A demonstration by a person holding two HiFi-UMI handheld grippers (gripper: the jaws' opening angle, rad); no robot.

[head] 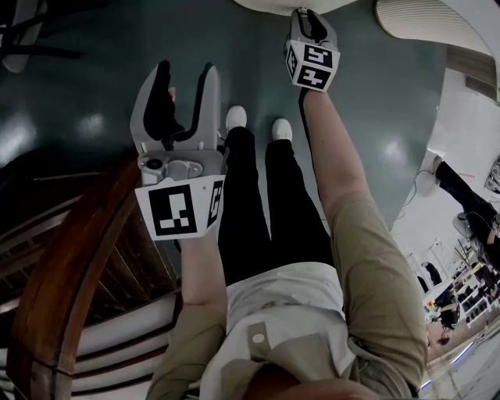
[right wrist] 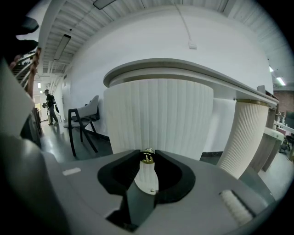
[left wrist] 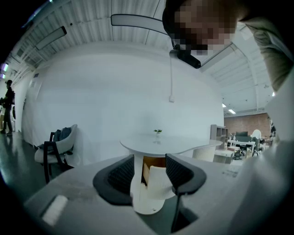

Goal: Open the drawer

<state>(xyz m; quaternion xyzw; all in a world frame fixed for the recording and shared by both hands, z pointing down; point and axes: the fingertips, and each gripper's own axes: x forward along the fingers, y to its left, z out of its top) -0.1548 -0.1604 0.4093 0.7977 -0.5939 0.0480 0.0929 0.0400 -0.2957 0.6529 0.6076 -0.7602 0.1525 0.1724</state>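
My right gripper (head: 306, 14) reaches out to a white round table (head: 273, 4) at the top of the head view. In the right gripper view its jaws (right wrist: 147, 156) are shut on a small brass knob (right wrist: 147, 158), with a white fluted pedestal (right wrist: 158, 117) right behind it. My left gripper (head: 186, 70) hangs open over the dark floor, holding nothing. Between its open jaws (left wrist: 150, 160) I see the table's pedestal, with a wood-coloured gap (left wrist: 154, 161) and a white panel (left wrist: 158, 176) standing out from it. I cannot tell how far the drawer stands out.
A curved wooden stair rail (head: 70, 273) fills the lower left. My legs and white shoes (head: 236, 117) stand on the dark floor. A chair (right wrist: 85, 119) stands left of the table, a second fluted column (right wrist: 243, 137) stands right. A person (right wrist: 49, 106) stands far off.
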